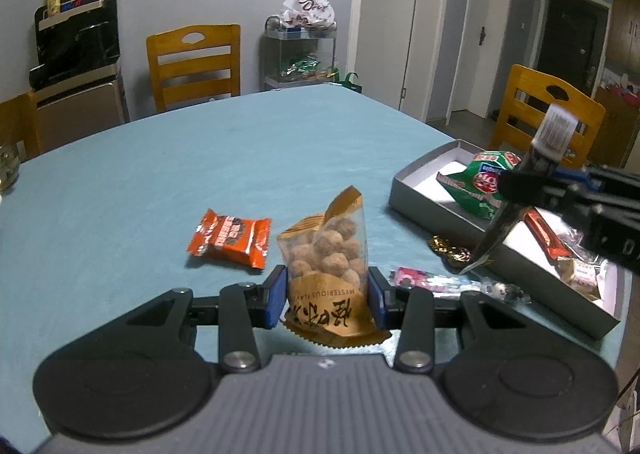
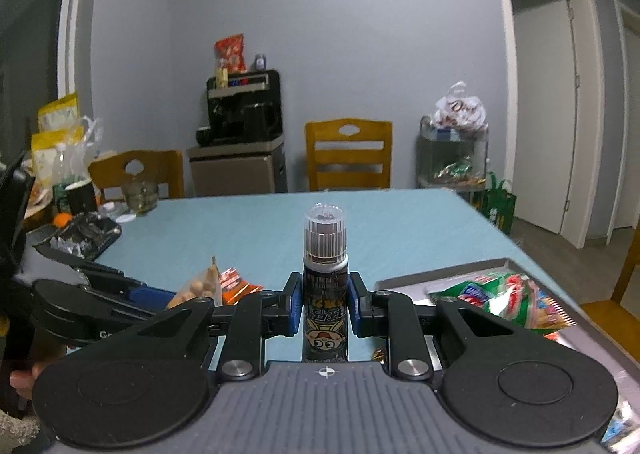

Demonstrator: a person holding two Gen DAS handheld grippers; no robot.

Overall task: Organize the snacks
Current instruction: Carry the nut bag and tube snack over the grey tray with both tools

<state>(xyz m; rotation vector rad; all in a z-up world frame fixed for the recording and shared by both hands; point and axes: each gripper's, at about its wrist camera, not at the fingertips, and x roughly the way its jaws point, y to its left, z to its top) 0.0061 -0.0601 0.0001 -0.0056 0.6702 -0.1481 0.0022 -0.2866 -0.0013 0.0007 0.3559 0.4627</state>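
- Left hand-held gripper [image 1: 327,296], lower centre of the left wrist view: clamped on the lower part of a clear-fronted nut-ball pouch [image 1: 326,254], which stands upright between the blue pads [image 1: 276,298]. The pouch is soft and held low; in my judgement its top could flop or the bag could slide out if the grip loosens in transit.
- Right hand-held gripper [image 2: 324,304], centre of the right wrist view: clenched around a dark tube with a clear ribbed cap [image 2: 324,278]. The tube is smooth and round, so it may twist or slip through the pads if tipped steeply.
- Grey open box [image 1: 424,200], right of the left wrist view: it already holds a green packet [image 1: 476,182], a red bar [image 1: 546,238] and small wrapped sweets. Space looks limited, so a carelessly dropped item could land on the rim or push contents out.
- Both held items are heading, presumably, for the same box; the right hand-held gripper sits over it at the right edge of the left wrist view, so the two tools could collide.
- Loose items on the blue worktop [image 1: 200,158]: an orange packet [image 1: 230,238] at centre left and a pink-wrapped sweet [image 1: 412,279] just before the box. A low sweep could knock these away.
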